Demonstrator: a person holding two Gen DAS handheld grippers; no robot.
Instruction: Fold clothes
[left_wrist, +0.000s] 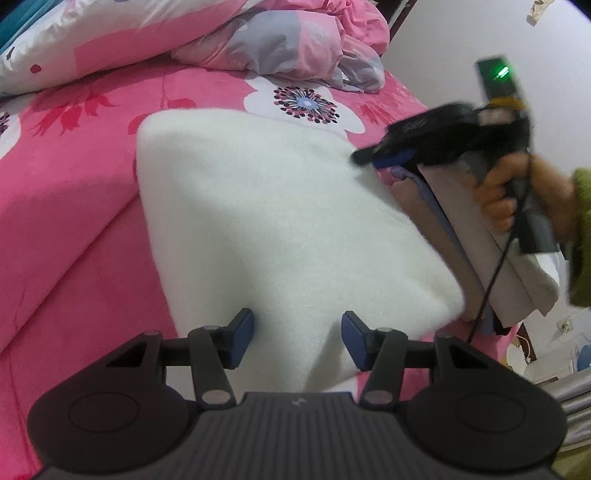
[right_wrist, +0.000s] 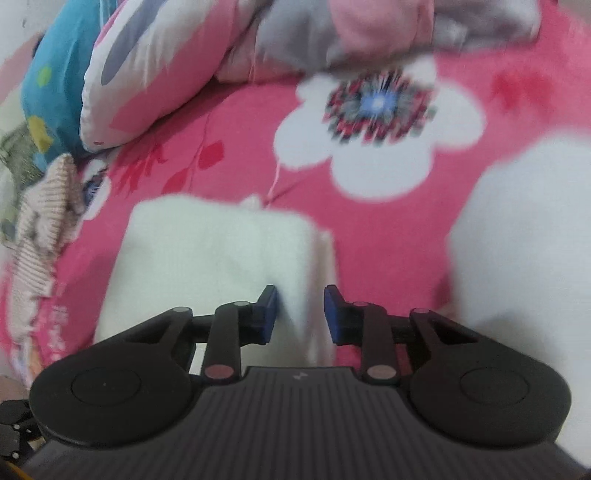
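Note:
A thick white fleece garment (left_wrist: 266, 206) lies folded on the pink flowered bedspread (left_wrist: 74, 206). My left gripper (left_wrist: 298, 341) is at its near corner, with the cloth bunched between the two blue pads and filling the gap. A hand in a green sleeve (left_wrist: 580, 236) holds my right gripper (left_wrist: 369, 158), blurred, at the garment's right edge. In the right wrist view the right gripper (right_wrist: 301, 314) stands over a white fold (right_wrist: 221, 251). Its jaws are a little apart, and the right pad is clear of the cloth edge.
Flowered pillows (left_wrist: 92, 40) and a crumpled pink and grey duvet (left_wrist: 303, 40) fill the head of the bed. A stack of pale folded cloth (left_wrist: 476, 240) sits at the bed's right edge. A striped garment (right_wrist: 44, 206), a blue pillow (right_wrist: 55, 74) and more white cloth (right_wrist: 517, 240) are nearby.

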